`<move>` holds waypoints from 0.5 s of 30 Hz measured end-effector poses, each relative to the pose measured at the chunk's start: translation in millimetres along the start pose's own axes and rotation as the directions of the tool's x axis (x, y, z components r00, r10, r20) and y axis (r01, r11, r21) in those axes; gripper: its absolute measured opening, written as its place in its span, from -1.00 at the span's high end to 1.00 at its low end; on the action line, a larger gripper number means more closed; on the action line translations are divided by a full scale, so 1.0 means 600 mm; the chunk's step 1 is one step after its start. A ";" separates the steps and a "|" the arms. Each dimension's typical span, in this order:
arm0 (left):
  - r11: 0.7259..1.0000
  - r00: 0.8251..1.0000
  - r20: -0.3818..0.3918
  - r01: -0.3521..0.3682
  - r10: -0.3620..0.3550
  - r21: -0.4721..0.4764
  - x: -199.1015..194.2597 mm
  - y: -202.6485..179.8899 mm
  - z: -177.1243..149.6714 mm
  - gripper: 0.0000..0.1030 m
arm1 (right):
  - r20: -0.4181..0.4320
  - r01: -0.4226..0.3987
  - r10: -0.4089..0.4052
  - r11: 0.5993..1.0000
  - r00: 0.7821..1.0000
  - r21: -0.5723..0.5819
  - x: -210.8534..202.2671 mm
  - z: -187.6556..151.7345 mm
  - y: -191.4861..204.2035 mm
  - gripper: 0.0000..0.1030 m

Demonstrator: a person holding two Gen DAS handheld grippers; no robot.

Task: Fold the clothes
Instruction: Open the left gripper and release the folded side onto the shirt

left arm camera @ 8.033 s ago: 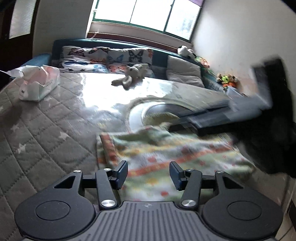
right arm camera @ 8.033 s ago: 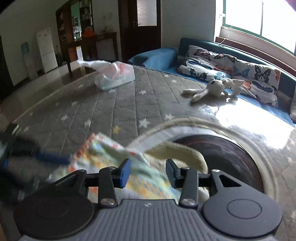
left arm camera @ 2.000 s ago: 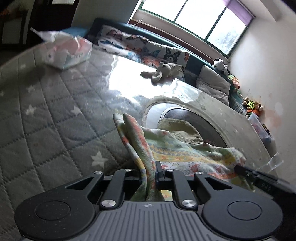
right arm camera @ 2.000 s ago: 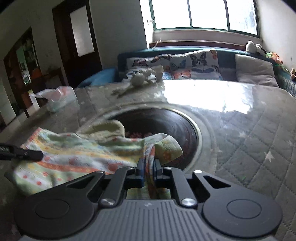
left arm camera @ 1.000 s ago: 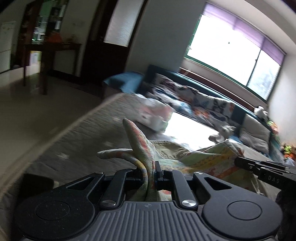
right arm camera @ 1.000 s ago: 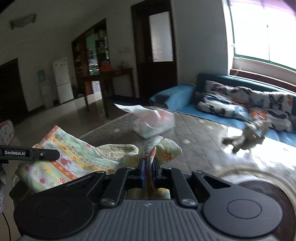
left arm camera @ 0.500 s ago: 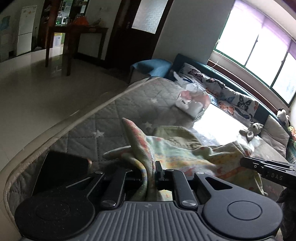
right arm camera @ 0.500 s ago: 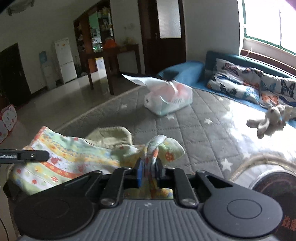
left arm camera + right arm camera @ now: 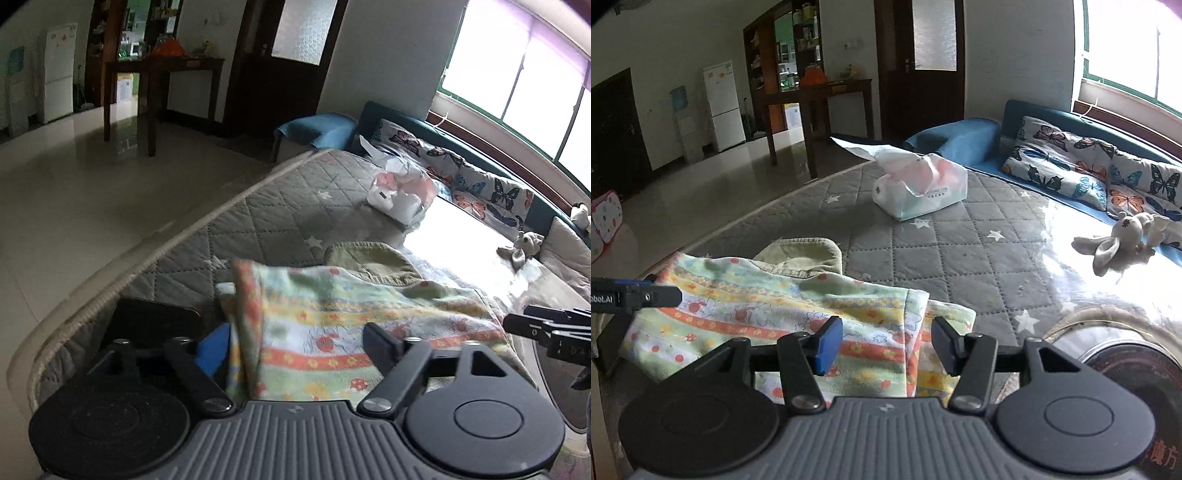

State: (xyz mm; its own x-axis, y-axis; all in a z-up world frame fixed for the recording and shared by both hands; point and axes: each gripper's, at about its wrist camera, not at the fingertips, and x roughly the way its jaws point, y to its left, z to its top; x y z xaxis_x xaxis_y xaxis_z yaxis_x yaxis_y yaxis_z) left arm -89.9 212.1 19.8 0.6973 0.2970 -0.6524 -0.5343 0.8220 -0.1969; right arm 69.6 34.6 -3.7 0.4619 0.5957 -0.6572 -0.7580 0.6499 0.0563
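A pastel patterned cloth [image 9: 332, 317] with orange stripes lies folded on the grey quilted cover [image 9: 280, 221], over an olive corduroy garment [image 9: 369, 254]. My left gripper [image 9: 295, 343] is open, with the cloth's left folded edge lying loose between its fingers. My right gripper [image 9: 886, 341] is open over the cloth's right end [image 9: 820, 310], holding nothing. The olive garment [image 9: 801, 254] pokes out behind the cloth. Each gripper's tip shows at the edge of the other's view.
A tissue pack [image 9: 919, 192] sits further back on the cover. A plush rabbit [image 9: 1123, 236] lies by butterfly cushions [image 9: 1071, 166]. A dark flat object [image 9: 151, 321] lies at the table's near left edge. A round dark inset [image 9: 1126, 365] is at the right.
Both grippers have opened and let go of the cloth. The cloth has dropped flat onto the cover, folded over near the table's edge.
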 end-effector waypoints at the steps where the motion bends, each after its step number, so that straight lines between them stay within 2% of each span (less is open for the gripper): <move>1: 1.000 1.000 0.009 -0.009 0.009 0.004 -0.003 0.001 0.002 -0.72 | -0.004 -0.006 0.005 1.000 1.000 -0.003 0.002 -0.001 0.001 -0.10; 6: 0.998 0.997 0.053 -0.058 0.057 0.018 -0.013 0.008 0.013 -1.00 | -0.040 -0.036 0.035 0.999 0.999 -0.031 0.014 -0.010 0.008 -0.19; 10: 0.996 0.993 0.072 -0.090 0.089 0.010 -0.017 0.020 0.021 -1.00 | -0.054 -0.038 0.033 0.996 0.998 -0.083 0.011 -0.019 0.018 -0.28; 13: 0.997 0.994 0.079 -0.076 0.074 0.021 -0.017 0.016 0.018 -1.00 | -0.049 -0.040 0.036 0.995 0.998 -0.092 0.003 -0.020 0.016 -0.42; 15: 0.998 0.995 0.080 -0.059 0.057 0.028 -0.017 0.011 0.015 -1.00 | -0.049 -0.040 0.035 0.995 0.998 -0.096 -0.002 -0.021 0.015 -0.43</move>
State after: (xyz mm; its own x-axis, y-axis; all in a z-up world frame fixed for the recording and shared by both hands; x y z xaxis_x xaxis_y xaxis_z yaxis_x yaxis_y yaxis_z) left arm -96.3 218.8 31.7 0.7015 0.3810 -0.6022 -0.5612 0.8162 -0.1375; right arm 56.5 33.5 -11.8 0.4121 0.5943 -0.6907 -0.8165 0.5772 0.0096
